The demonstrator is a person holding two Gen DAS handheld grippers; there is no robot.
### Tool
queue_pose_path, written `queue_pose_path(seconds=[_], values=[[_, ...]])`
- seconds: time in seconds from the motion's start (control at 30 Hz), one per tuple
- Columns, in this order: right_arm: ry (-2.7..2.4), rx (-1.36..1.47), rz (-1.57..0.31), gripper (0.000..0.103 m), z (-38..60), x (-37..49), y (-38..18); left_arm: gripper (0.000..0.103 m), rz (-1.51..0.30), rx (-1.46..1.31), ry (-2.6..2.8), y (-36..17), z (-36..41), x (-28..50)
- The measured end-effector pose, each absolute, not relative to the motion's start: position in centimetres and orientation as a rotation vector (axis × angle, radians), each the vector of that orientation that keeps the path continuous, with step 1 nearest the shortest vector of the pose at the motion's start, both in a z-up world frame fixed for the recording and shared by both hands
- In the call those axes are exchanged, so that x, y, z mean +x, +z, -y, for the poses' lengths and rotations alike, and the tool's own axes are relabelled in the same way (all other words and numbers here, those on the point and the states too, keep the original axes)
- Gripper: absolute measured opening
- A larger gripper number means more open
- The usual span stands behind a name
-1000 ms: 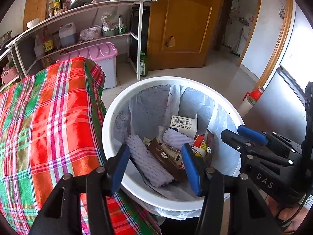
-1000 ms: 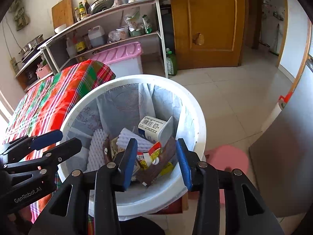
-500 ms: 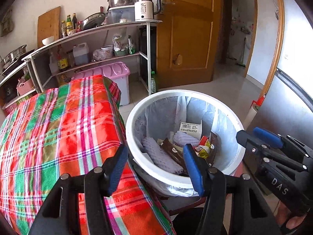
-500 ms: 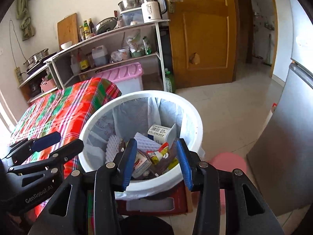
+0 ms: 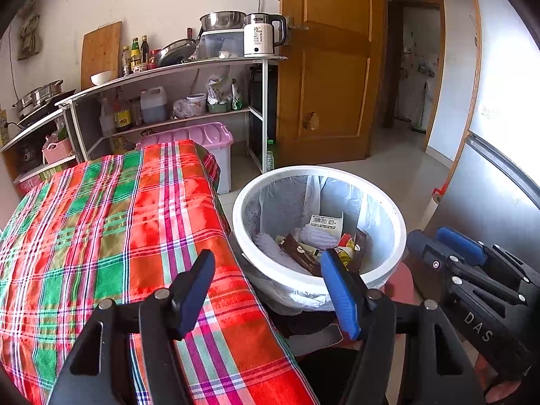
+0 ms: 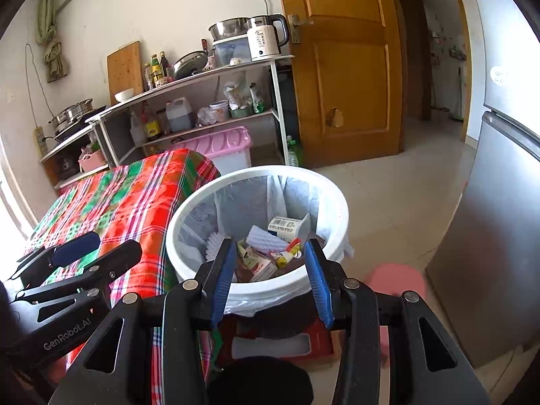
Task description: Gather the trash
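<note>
Trash (image 6: 270,253) lies inside the white bin (image 5: 388,209), ahead of both claws. Left claw (image 5: 270,290), empty, has just been spreading wider; right claw (image 6: 270,280), nearer the bin, stands parted, pinching nothing. Tabletop (image 5: 101,219) beside bin appears clear.

A home kitchen; shelves (image 5: 189,67) of pots, kettle (image 5: 260,35), fridge (image 6: 506,202).

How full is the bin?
Partly full: the bin holds a carton, foam and wrappers low inside, well below the rim.
</note>
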State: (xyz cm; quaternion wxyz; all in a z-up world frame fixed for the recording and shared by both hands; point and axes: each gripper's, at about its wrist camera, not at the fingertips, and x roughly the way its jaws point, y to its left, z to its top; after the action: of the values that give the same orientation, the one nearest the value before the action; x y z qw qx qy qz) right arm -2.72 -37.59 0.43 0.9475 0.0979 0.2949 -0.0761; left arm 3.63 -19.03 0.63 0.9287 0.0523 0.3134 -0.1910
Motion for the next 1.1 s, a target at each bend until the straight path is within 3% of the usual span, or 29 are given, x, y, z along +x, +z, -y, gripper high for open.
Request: queue_pose_path(seconds=[1.1], values=[[-0.146, 0.211, -0.590, 0.044, 37.18, -3.37, 0.52, 0.068, -0.647, 0.119, -0.367, 0.22, 19.28, 3.13]])
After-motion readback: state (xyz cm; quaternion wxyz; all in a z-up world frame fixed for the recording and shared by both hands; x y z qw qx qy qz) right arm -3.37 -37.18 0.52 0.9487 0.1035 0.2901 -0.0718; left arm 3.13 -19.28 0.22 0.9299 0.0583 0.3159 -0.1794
